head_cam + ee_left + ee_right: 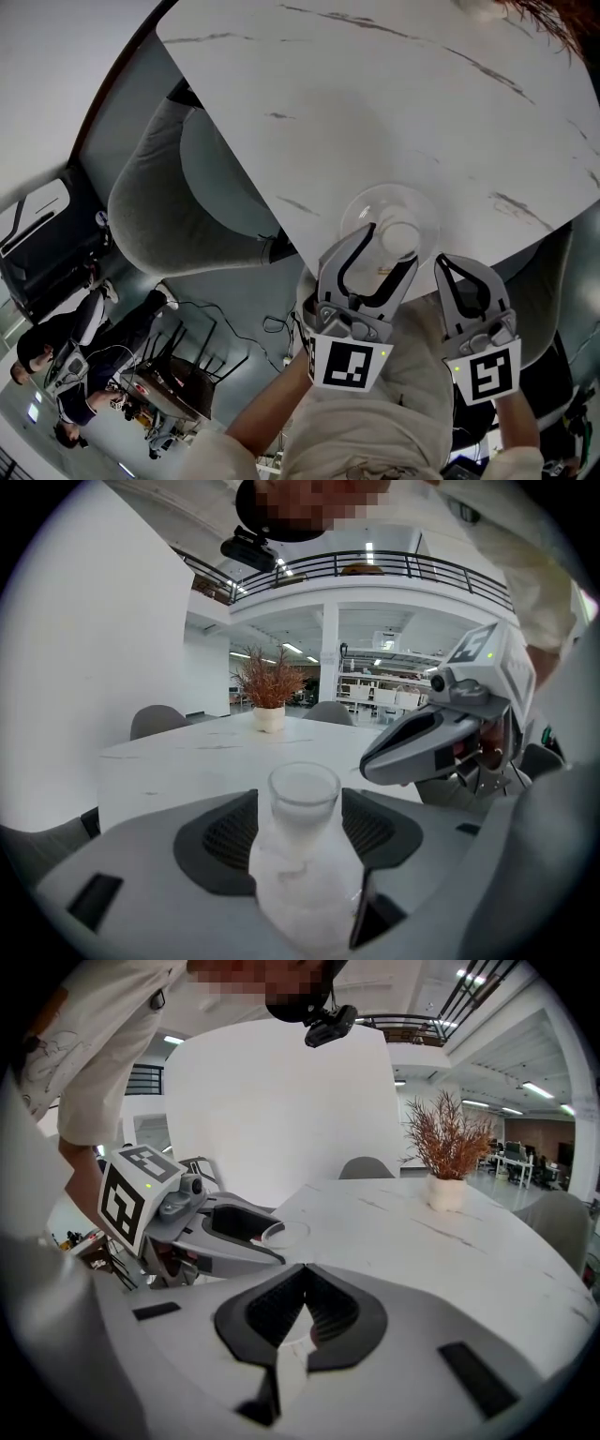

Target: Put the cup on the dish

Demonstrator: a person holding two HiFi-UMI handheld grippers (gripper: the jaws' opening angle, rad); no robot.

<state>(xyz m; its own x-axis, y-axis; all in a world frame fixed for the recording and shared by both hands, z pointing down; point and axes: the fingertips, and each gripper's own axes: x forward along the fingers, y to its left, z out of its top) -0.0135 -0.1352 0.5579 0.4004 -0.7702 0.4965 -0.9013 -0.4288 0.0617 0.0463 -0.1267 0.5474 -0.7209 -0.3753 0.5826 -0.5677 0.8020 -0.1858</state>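
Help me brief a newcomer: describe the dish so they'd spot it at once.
Find the white marble-patterned tabletop; at its edge nearest the person sits a shallow round clear glass dish. The left tongs, shut on a small frosted glass cup, overlap it in the head view. Unlike that upright cup, it is flat and see-through.

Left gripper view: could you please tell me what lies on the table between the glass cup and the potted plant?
Nothing: in the left gripper view the marble table is bare between the glass cup and the potted plant.
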